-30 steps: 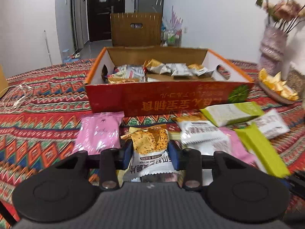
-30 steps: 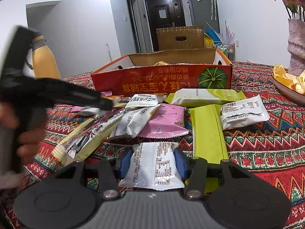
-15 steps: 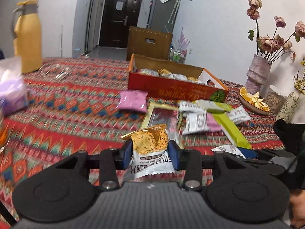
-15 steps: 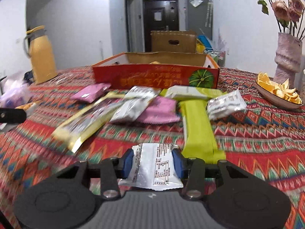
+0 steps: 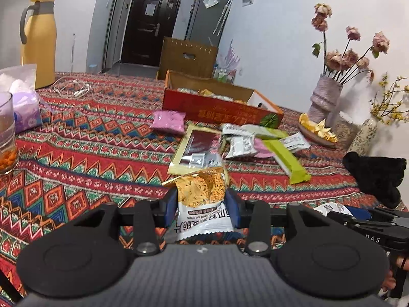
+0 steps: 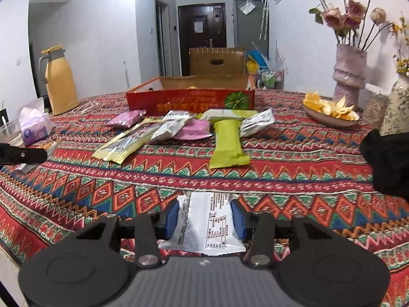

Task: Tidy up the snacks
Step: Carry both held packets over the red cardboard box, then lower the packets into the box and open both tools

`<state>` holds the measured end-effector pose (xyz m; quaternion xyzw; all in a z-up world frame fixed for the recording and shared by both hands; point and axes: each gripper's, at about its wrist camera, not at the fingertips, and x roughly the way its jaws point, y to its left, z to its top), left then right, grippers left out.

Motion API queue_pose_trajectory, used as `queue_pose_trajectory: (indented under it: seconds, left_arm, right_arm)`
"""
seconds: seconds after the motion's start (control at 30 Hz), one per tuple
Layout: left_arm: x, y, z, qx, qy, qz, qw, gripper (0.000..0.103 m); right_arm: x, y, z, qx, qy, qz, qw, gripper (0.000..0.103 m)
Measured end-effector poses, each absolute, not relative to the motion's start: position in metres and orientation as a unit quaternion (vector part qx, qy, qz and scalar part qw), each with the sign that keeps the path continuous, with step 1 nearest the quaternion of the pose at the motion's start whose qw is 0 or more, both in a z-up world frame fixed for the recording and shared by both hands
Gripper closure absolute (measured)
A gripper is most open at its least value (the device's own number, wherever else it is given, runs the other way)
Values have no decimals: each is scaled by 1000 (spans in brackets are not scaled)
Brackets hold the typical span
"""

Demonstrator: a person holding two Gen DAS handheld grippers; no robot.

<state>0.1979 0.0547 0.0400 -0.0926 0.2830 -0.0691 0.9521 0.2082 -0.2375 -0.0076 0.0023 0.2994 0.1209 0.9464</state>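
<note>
Left wrist: left gripper clamps orange packet; right gripper clamps white packet; loose snacks before box.

Open tablecloth lies ahead of you, bare up to the loose snack packets. Those packets crowd the front wall of the red box; you reach the box only over them. Left side: yellow jug, tissue pack, glass. Right side: dish of peel, vases, black cloth.
</note>
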Motion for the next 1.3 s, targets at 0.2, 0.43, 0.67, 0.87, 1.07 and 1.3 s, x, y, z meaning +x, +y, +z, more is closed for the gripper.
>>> queue_pose_trajectory:
  seconds: [0.2,0.43,0.67,0.87,1.07,1.3]
  left_arm:
    - [202,53,43,-84,279,-70,954,62]
    - [251,55,77,-73,252,-94,960,62]
    - [362,48,118,-47,219,-120,967,62]
    - [472,36,127,-44,221,-121,967,62]
    - [583,6,87,-51,283,-106,952,62]
    - [642,-15,22,-31,337,-88,937,49]
  right_arm:
    - [216,-239,-14,6,307,122,944,60]
    - [256,-236,17,1,268,167,949,60]
    - [350,-231,73,-43,212,209,954,60]
    - [457,-223,81,-24,208,220,953,60]
    - [562,-197,51,-12,243,175,954,59]
    - [611,-163,-8,-24,308,185,933,53]
